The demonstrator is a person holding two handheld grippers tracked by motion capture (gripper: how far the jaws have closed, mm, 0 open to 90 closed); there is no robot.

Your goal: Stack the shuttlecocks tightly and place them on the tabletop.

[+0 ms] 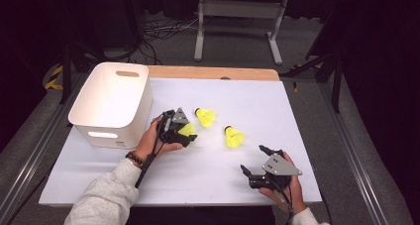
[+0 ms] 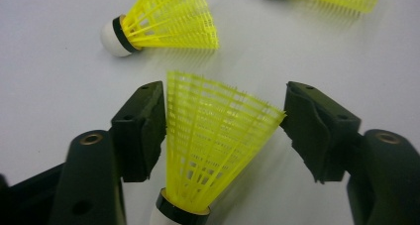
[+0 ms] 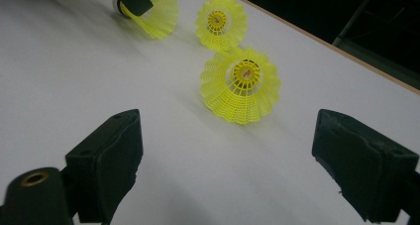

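**Closing in on a yellow shuttlecock beside the white bin**

Straddling the nearest shuttlecock (image 2: 213, 145), the left gripper (image 1: 184, 131) is sitting low on the white table (image 1: 208, 175), just to the right of the white bin (image 1: 111, 103). In the left gripper view its jaws are standing on either side of the yellow skirt, the left one touching or nearly touching it and the right one meeting the skirt's rim at a corner; the jaws are parted about as wide as the skirt, and whether they are pressing on it I cannot tell. The shuttlecock's white cork with its black band is pointing back toward the gripper.

A second shuttlecock (image 1: 205, 117) is lying on its side just beyond, and a third shuttlecock (image 1: 234, 137) is lying farther to the right, apart from the others.

The right gripper (image 1: 257, 163) is hovering near the table's front edge, its jaws spread wide and holding nothing, looking toward the third shuttlecock, which is lying well ahead of the jaws.
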